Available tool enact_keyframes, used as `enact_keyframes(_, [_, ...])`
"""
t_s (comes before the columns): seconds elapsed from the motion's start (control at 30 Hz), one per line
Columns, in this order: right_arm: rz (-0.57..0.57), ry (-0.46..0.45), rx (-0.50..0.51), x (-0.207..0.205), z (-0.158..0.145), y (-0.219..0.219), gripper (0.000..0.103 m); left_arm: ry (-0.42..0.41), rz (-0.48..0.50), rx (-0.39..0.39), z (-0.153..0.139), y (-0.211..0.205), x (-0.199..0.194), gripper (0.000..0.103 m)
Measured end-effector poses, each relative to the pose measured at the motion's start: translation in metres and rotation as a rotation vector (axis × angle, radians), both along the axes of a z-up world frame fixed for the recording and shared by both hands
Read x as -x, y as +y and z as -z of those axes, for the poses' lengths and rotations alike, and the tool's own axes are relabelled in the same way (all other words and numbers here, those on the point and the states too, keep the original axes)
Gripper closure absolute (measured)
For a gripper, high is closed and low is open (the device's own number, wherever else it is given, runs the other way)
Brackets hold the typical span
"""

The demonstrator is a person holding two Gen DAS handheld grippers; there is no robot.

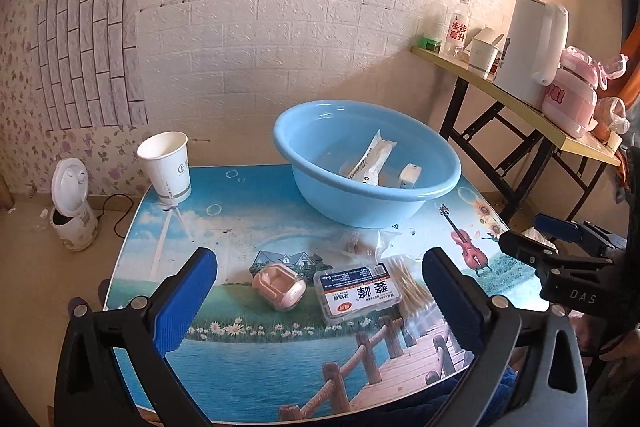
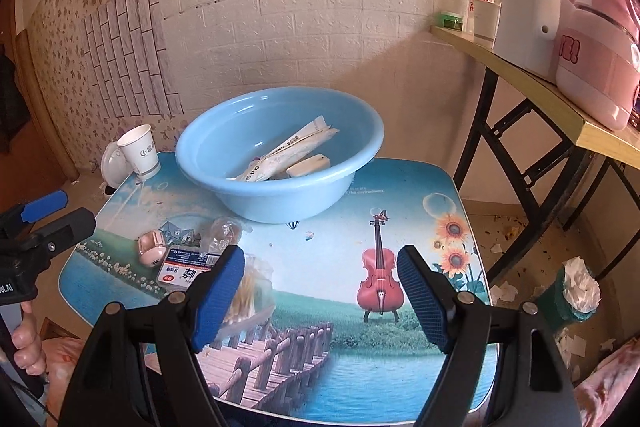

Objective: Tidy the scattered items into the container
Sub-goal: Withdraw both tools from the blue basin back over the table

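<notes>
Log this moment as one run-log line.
left gripper: open, empty | right gripper: open, empty | basin: two items inside | table: pink case, labelled box, swab bag remaining

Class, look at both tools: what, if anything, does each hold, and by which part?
Nothing. The left tool and right tool both stand open and empty.

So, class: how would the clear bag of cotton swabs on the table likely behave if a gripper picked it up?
The bag of cotton swabs looks thin and crinkled, so probably floppy and light. Its glossy film may slip between pads, and the loose swabs could shift inside.
</notes>
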State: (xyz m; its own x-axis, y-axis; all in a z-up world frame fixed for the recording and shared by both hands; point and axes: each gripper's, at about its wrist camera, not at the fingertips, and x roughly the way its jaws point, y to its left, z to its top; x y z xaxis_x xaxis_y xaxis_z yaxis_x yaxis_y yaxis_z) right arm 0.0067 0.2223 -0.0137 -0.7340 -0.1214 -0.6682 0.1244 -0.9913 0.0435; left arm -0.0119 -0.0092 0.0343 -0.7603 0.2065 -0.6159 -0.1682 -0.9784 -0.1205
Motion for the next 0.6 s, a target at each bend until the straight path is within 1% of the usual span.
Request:
enact_keyframes(0.17, [0.008, -0.025, 0.036, -0.012, 0.012, -0.01, 0.023, 0.008, -0.021, 0.019, 0.008, -0.002, -0.013, 0.0])
enact_keyframes(0.27, [-0.019, -0.025, 0.012, -0.018, 0.019, -0.022, 0.023, -0.004, -0.022, 0.014, 0.013, -0.003, -0.019, 0.0])
enact_keyframes(0.33, [-0.02, 0.013, 0.014, -0.027, 0.02, -0.025, 0.023, -0.017, -0.028, 0.012, 0.016, -0.005, -0.023, 0.0])
enact_keyframes(0.4, [-0.033, 0.047, 0.043, -0.036, 0.021, -0.024, 0.023, -0.027, -0.026, 0.012, 0.02, -0.006, -0.027, 0.0])
enact_keyframes(0.6, [-0.027, -0.013, 0.044, -0.04, 0.042, -0.02, 0.023, -0.049, -0.036, -0.001, 0.029, -0.01, -0.032, 0.0])
